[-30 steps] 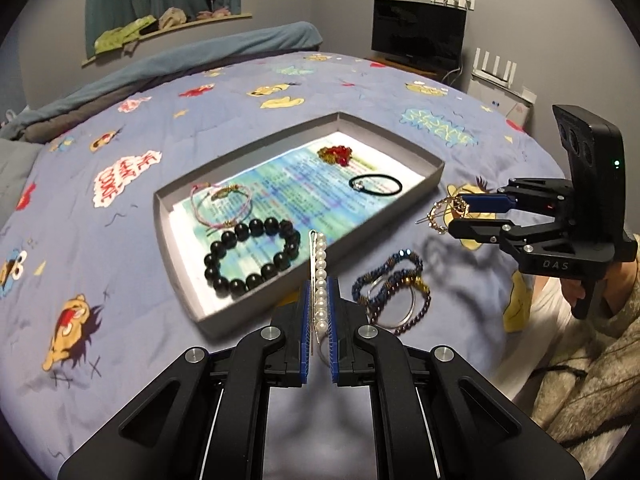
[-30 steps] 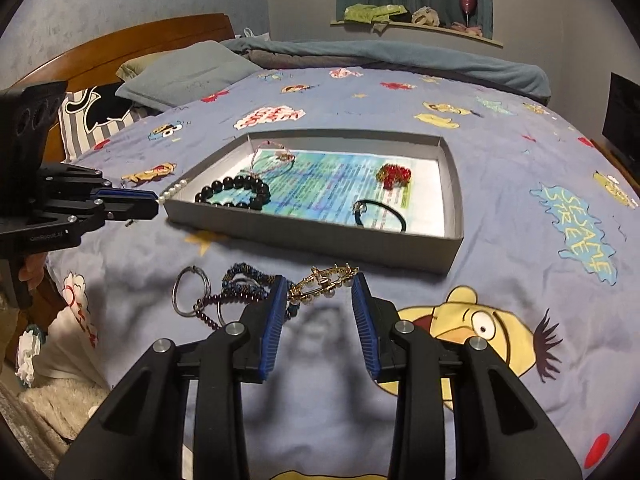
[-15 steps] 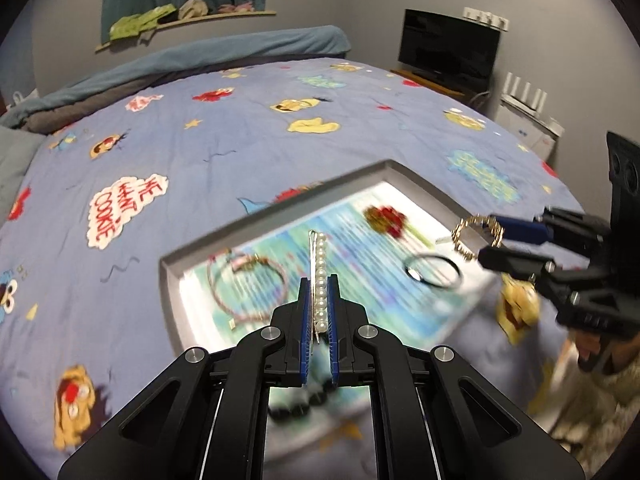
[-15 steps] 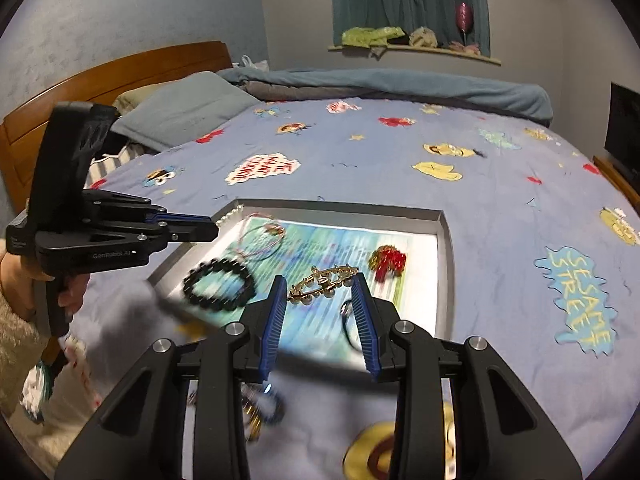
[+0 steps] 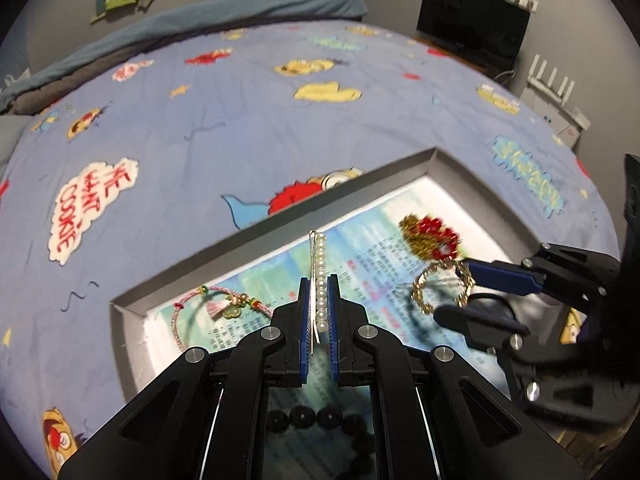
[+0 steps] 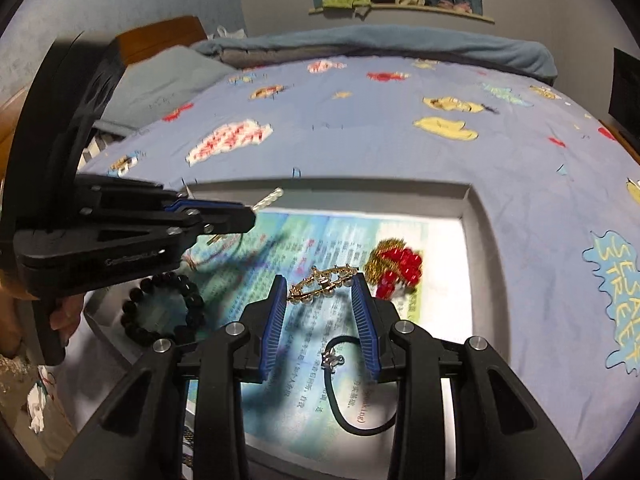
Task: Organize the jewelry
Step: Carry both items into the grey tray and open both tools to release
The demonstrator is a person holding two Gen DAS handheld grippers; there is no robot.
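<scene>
The black bead bracelet [image 5: 320, 424] shows only in slivers beneath the left gripper [image 5: 319, 312], whose arms cover most of it, and the red and gold ornament [image 5: 430, 236] ahead to its right is smeared by blur. That gripper is clamped on a pearl hair clip [image 5: 319, 280], which sticks out forward past the fingertips over the grey tray [image 5: 280, 236]. A pink cord bracelet [image 5: 216, 306] lies in the tray just left of the fingers. The right gripper [image 6: 322, 300] pinches a gold bracelet [image 6: 322, 286] between its blue pads, above the tray's printed paper lining [image 6: 320, 236]; a black hair tie [image 6: 348, 396] lies below it, partly hidden by the right finger. The tray sits on a blue cartoon bedspread [image 5: 240, 112]; beyond are a television [image 5: 472, 28] and a shelf [image 6: 400, 8] under a curtain.
</scene>
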